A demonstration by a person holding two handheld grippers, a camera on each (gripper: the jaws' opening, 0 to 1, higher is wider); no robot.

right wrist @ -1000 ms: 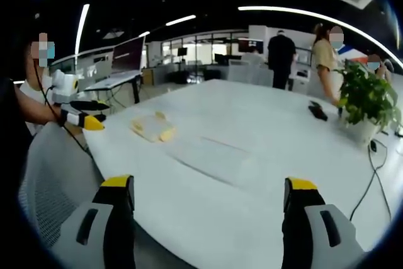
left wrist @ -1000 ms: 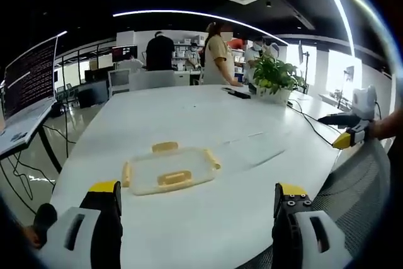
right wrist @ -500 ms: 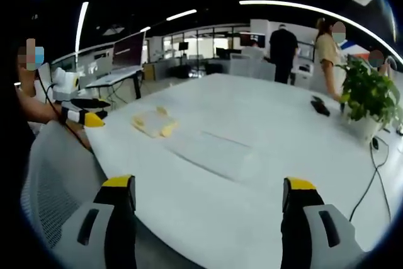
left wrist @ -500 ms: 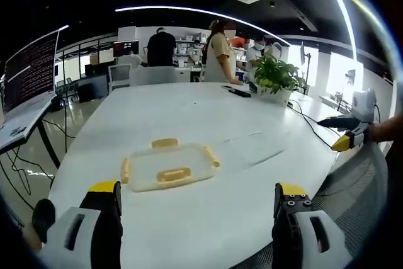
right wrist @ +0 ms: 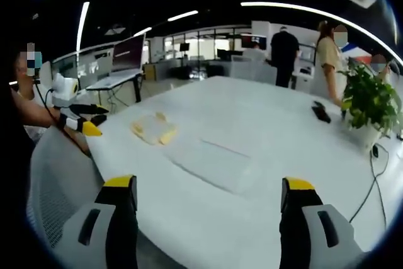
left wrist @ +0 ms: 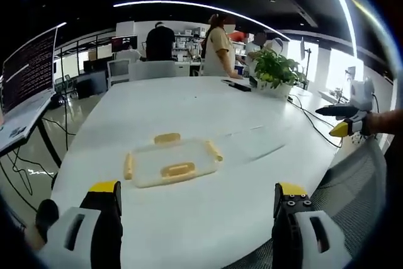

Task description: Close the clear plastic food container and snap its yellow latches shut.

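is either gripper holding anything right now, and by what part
Nothing is held. Both the left gripper and the right gripper are open and empty, well short of the container lying on the table.

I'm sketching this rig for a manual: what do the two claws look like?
Each claw has two black jaws with yellow tips and pale grey slotted housings behind them, seen on the left claw and the right claw. A white box sits on top of each.

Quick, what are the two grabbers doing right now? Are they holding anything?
Left gripper: open, holding nothing, fingers spread short of the container.
Right gripper: open, holding nothing, over the white table.
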